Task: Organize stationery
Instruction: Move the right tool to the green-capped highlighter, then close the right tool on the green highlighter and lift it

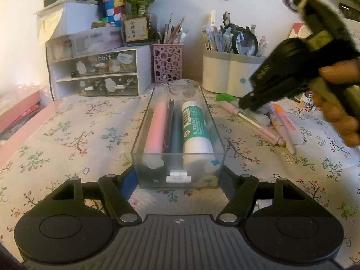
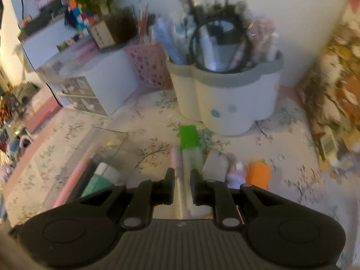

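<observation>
A clear drawer tray (image 1: 144, 126) lies lengthwise on the flowered tablecloth with a pink pen, two dark pens and a green-and-white glue stick (image 1: 195, 130) inside. My left gripper (image 1: 177, 180) is shut on the tray's near end, one finger on each side wall. Right of the tray my right gripper (image 1: 246, 104) points down at a pink pen with a clear barrel (image 1: 265, 128). In the right wrist view that pink pen (image 2: 176, 159) runs between the narrow jaws of the right gripper (image 2: 182, 180), which is shut on it low over the cloth. The right wrist view is blurred.
Around the pink pen lie a green marker (image 2: 189, 135), a grey eraser (image 2: 214, 164), a small purple figure (image 2: 236, 175) and an orange highlighter (image 2: 258, 173). Behind stand a white pen holder (image 1: 225, 76), a pink perforated holder (image 1: 167, 65) and a small drawer cabinet (image 1: 96, 74).
</observation>
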Demonstrator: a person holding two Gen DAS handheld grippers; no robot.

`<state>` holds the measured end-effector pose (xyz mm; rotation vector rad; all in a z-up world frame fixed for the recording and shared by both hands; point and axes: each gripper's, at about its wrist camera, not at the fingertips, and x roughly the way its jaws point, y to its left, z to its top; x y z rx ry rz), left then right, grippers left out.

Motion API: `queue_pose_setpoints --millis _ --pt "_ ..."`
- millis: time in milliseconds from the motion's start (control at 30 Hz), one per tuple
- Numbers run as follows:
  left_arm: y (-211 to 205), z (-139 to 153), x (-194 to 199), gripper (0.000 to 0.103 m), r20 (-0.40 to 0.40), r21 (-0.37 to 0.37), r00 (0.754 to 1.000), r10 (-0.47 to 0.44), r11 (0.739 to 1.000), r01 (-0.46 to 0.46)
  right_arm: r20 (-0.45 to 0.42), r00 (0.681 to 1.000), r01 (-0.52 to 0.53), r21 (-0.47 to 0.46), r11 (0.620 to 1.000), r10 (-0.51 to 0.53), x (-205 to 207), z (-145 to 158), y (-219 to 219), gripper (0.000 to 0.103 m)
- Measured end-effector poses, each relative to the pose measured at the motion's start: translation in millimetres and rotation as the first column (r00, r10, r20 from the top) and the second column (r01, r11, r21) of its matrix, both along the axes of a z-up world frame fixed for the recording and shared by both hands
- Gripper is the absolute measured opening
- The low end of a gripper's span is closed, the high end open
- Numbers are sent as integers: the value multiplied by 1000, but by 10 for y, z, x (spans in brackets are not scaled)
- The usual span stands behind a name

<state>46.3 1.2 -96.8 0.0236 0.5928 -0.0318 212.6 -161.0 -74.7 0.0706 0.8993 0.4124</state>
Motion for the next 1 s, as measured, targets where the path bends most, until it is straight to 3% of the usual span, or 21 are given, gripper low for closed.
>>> queue_pose_setpoints --millis 200,433,633,800,1000 --pt "-1 -10 -8 72 8 2 1000 -3 1000 3 41 999 -16 -98 995 20 243 -36 143 16" --pt "12 -16 -7 72 13 1 1000 -13 1000 13 75 993 -78 -200 977 95 218 -44 299 22" --pt "23 -13 1 72 9 -1 1000 -14 1000 14 72 990 -102 -235 967 122 292 -148 345 24" --pt "11 -15 2 72 11 0 1000 -14 1000 14 26 1000 10 -50 999 -8 221 -78 157 24" --pt "23 -12 16 72 10 -1 1000 -20 1000 20 -74 992 109 161 981 -98 -9 -12 -167 24"
